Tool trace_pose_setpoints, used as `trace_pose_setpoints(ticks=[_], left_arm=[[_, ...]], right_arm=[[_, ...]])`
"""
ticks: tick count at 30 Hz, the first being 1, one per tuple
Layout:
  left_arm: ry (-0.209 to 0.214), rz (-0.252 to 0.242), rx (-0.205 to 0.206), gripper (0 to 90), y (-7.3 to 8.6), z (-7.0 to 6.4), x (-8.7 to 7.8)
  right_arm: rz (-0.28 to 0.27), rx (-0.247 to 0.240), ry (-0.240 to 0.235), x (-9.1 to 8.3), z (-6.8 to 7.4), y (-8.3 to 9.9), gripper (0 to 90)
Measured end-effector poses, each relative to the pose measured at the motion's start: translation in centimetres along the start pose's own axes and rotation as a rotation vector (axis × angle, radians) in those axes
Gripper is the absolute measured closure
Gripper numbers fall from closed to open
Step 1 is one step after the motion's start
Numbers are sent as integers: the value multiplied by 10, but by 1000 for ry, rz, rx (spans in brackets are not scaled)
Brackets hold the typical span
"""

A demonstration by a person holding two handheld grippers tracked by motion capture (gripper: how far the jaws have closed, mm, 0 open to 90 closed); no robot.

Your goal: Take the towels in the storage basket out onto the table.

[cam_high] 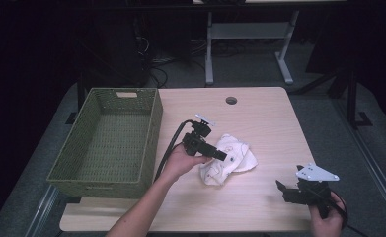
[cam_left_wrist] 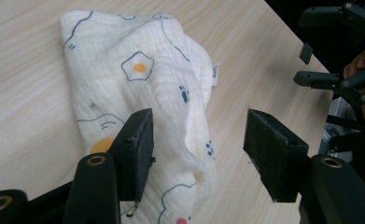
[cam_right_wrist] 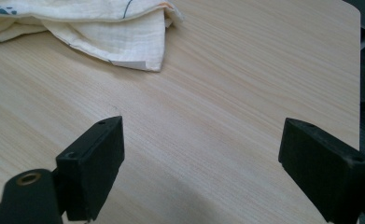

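A cream cloth (cam_high: 230,160) printed with fried eggs and paw marks lies crumpled near the middle of the wooden table (cam_high: 264,123). My left gripper (cam_high: 222,155) hovers over its left part, jaws open. In the left gripper view the cloth (cam_left_wrist: 147,88) lies under and between the open fingers (cam_left_wrist: 136,149), and I cannot tell if they touch it. My right gripper (cam_high: 282,190) is open near the table's front right corner, well apart from the cloth. In the right gripper view the cloth's edge (cam_right_wrist: 119,37) sits at the top left, beyond open jaws over bare wood.
A green woven basket (cam_high: 151,128) with nothing in it stands on the left side of the table. A round cable hole (cam_high: 231,100) sits near the far edge. Beyond the table stand a white desk frame (cam_high: 250,34) and dark floor.
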State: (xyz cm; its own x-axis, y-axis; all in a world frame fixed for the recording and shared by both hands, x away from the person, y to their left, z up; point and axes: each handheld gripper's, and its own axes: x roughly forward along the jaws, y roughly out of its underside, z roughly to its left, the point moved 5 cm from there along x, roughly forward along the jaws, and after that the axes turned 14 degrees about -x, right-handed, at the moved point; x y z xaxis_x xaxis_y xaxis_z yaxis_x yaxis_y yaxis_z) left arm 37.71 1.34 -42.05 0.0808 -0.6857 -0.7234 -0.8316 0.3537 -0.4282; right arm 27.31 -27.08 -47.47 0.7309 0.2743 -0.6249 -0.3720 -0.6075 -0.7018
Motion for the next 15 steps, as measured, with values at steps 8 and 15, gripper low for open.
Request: trace_pose_setpoints(ticks=[8,15], left_arm=[[11,-38,14,368,17,-2,-12],[17,-59,37,334,29,-7,-16]], right_arm=[[7,0,-3,1,0,1,139],[11,-2,-8,3,1,1,139]])
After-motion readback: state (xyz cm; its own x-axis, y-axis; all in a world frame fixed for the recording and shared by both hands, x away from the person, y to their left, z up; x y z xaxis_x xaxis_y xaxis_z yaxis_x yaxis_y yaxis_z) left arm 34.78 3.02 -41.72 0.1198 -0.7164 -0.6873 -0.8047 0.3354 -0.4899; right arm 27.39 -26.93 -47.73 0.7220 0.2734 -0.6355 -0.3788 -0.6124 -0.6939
